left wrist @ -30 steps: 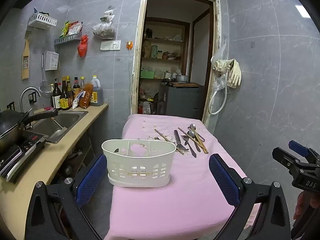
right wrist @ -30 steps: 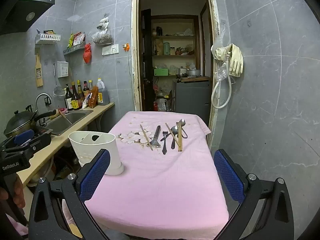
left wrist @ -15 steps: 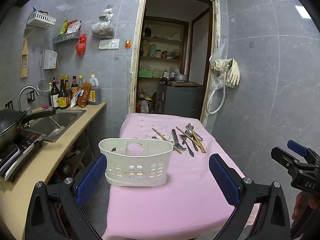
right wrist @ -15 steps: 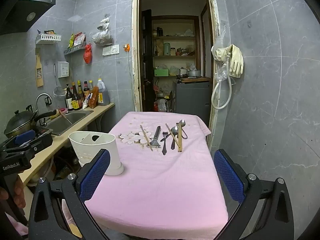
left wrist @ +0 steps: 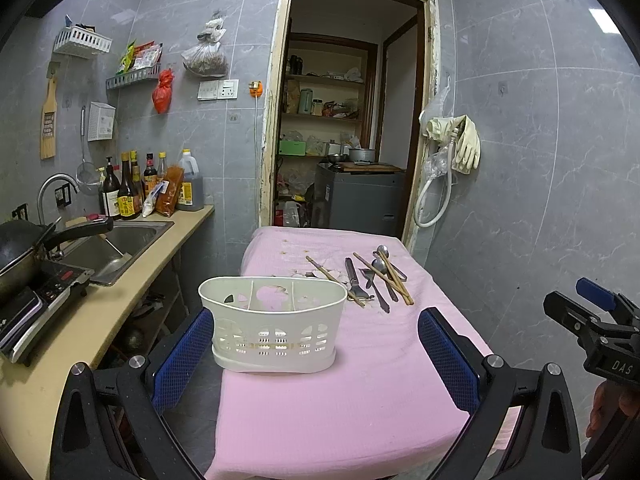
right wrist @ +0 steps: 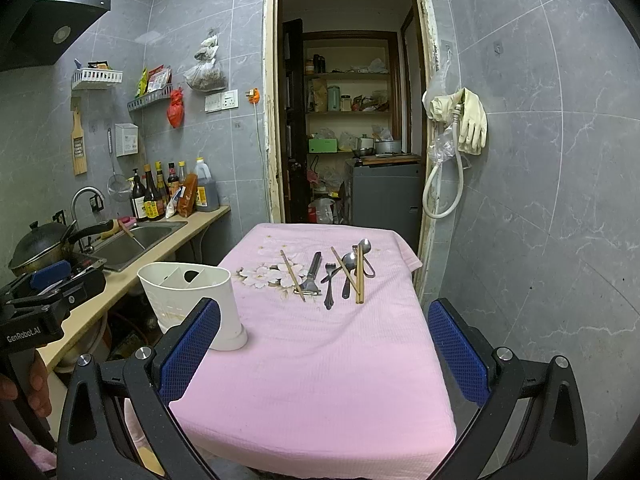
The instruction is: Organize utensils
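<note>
A white plastic utensil caddy [left wrist: 273, 322] with compartments stands on the left side of the pink-covered table [left wrist: 352, 384]; it also shows in the right wrist view [right wrist: 188, 300]. Beyond it lie loose utensils [right wrist: 340, 270]: chopsticks [right wrist: 359, 276], spoons [right wrist: 349, 264], a fork [right wrist: 329, 280] and a peeler [right wrist: 311, 276]. My left gripper [left wrist: 316, 352] is open and empty, just short of the caddy. My right gripper [right wrist: 324, 354] is open and empty over the table's near half.
A counter [left wrist: 104, 300] with a sink [left wrist: 108, 244], wok [left wrist: 16, 248], stove and several bottles [left wrist: 132, 192] runs along the left. An open doorway [left wrist: 344, 140] lies behind the table. A grey tiled wall with hanging gloves [left wrist: 460, 144] is at the right.
My left gripper has shifted slightly, so the caddy sits a little lower and more central in its view. The right gripper has barely moved. Nothing was grasped.
</note>
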### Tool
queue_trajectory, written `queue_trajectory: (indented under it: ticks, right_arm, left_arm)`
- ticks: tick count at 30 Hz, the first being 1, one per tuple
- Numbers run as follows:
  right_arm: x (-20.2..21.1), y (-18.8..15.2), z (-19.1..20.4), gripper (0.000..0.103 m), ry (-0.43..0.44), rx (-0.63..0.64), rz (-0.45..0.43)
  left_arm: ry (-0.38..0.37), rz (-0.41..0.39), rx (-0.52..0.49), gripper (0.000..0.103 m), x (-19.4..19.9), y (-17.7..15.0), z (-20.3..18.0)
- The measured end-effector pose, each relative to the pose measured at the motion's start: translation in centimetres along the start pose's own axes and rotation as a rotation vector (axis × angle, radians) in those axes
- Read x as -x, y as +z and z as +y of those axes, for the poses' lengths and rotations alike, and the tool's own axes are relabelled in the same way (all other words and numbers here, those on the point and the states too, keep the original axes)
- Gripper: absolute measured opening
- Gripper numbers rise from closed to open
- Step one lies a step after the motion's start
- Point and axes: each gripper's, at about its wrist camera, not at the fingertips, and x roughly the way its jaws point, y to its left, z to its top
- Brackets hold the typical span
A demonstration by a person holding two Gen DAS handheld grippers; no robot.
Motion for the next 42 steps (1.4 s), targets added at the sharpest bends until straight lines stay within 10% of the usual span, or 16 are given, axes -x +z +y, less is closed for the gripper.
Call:
queue_trajectory:
  ticks: [42]
  right_arm:
    - [0.03, 0.09, 0.04, 0.102, -0.003, -0.002, 0.001]
  left_arm:
    - [0.002, -0.001, -0.021, 0.103, 0.20, -0.23, -0.69]
